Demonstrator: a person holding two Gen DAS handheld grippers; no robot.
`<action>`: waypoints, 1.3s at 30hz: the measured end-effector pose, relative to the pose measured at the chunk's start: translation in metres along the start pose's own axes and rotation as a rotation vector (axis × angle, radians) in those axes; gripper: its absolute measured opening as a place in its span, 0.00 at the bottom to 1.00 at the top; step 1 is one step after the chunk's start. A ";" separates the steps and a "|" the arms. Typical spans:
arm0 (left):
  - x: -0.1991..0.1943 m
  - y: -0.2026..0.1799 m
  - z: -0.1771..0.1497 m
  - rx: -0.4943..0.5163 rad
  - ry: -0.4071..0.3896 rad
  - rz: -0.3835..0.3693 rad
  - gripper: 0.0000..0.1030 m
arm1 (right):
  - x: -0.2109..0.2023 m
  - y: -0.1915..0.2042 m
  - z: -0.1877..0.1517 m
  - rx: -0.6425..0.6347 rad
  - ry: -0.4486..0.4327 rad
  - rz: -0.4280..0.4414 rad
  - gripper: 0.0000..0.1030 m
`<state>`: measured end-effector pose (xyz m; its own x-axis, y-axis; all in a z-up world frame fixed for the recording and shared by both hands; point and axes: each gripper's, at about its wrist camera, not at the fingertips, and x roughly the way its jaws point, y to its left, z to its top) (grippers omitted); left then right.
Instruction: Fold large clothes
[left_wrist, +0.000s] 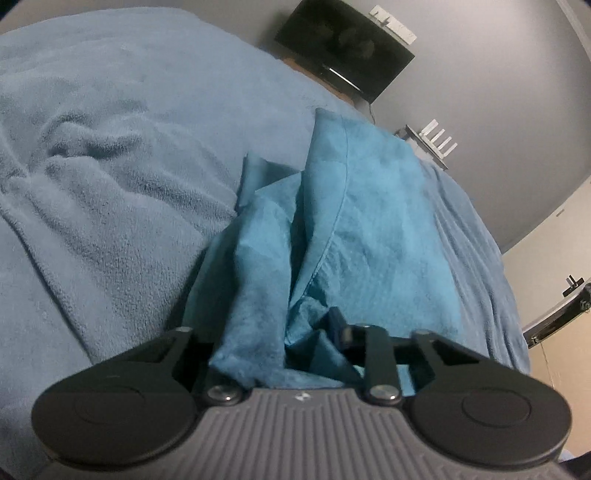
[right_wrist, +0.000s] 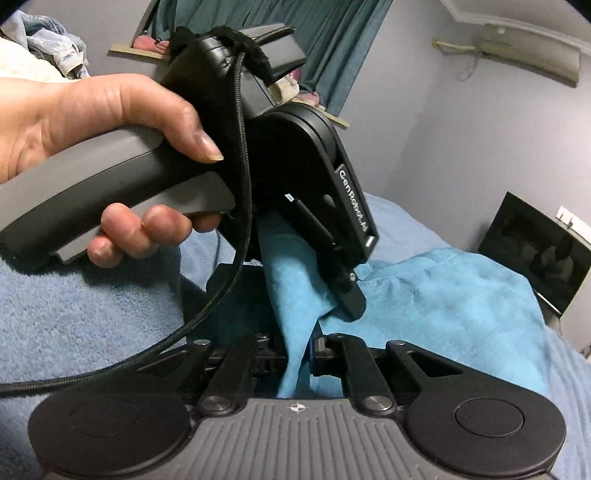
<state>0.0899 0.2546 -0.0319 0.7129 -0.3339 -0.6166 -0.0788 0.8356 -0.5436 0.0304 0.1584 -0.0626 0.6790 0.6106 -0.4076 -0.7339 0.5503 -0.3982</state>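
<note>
Your right gripper pinching the teal shirt, left gripper clamped on it too (bunched), over the blue blanket

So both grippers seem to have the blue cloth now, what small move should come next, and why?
Probably draw the two grippers apart to stretch the edge flat. The left gripper and the right gripper both pinch the teal garment very close together, and the cloth between and below them hangs bunched over the blue blanket.

The garment lies bunched on the blanket, monitor behind.
</note>
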 end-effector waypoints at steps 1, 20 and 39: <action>-0.003 -0.001 0.000 0.002 -0.005 0.003 0.19 | 0.000 -0.001 0.001 0.009 0.001 0.010 0.15; 0.003 0.000 0.005 0.034 -0.019 0.021 0.17 | -0.068 -0.191 -0.069 0.505 0.015 -0.172 0.36; 0.004 0.002 0.009 0.046 -0.010 0.037 0.17 | 0.115 -0.240 -0.054 0.408 0.038 -0.333 0.42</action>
<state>0.0988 0.2585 -0.0305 0.7168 -0.2986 -0.6301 -0.0733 0.8664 -0.4940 0.2859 0.0655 -0.0584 0.8713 0.3480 -0.3460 -0.4207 0.8926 -0.1618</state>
